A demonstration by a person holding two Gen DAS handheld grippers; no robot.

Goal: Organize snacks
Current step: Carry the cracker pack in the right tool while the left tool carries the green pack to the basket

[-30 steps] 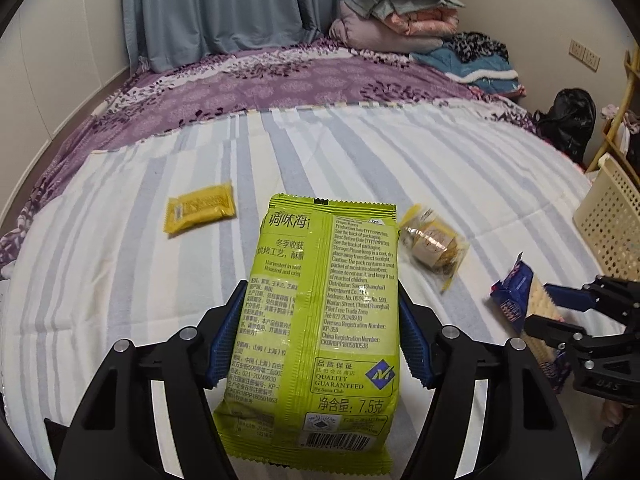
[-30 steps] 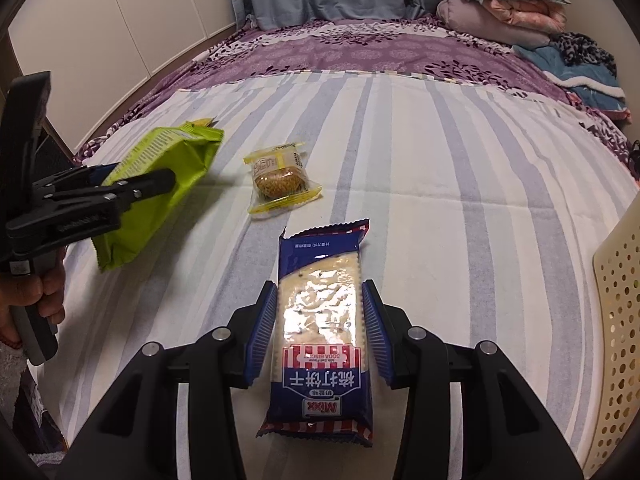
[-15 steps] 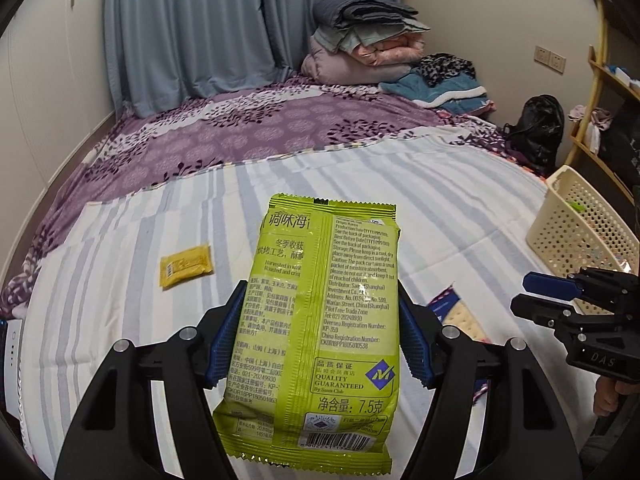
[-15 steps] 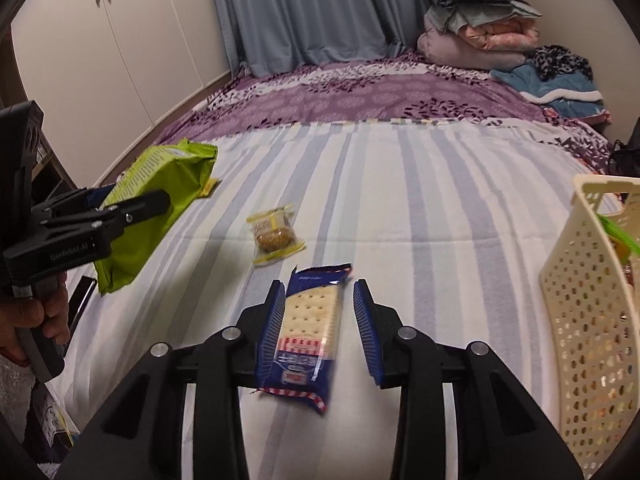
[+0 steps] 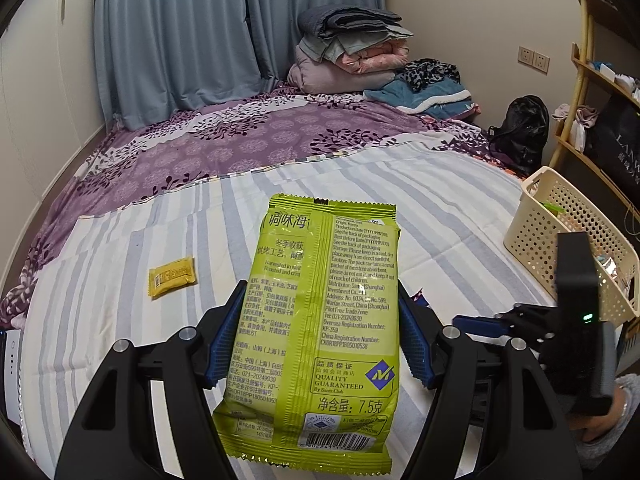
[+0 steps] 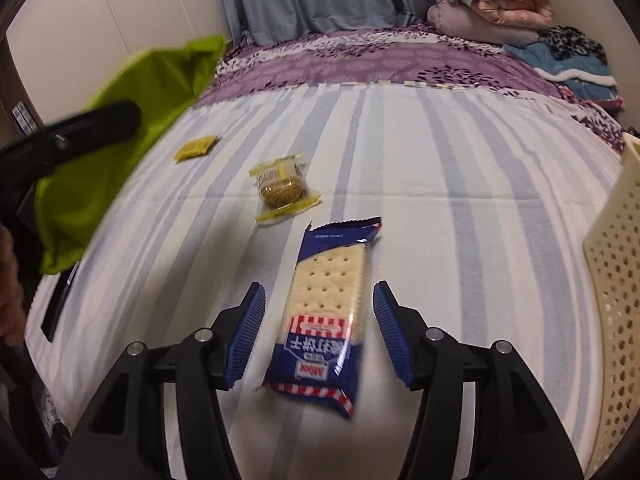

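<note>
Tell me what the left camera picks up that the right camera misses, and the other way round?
Only the left wrist view shows the printed back of the green snack bag clamped in the left gripper, and the inside of the cream basket.

Only the right wrist view shows the round wrapped cookie and the whole blue cracker pack, loose between the open right gripper's fingers.

Both show the striped bedsheet, the small yellow packet, the basket and the green bag.

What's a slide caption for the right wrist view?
Open right gripper straddling a blue soda cracker pack over the striped bed sheet, beside the cream basket.
</note>
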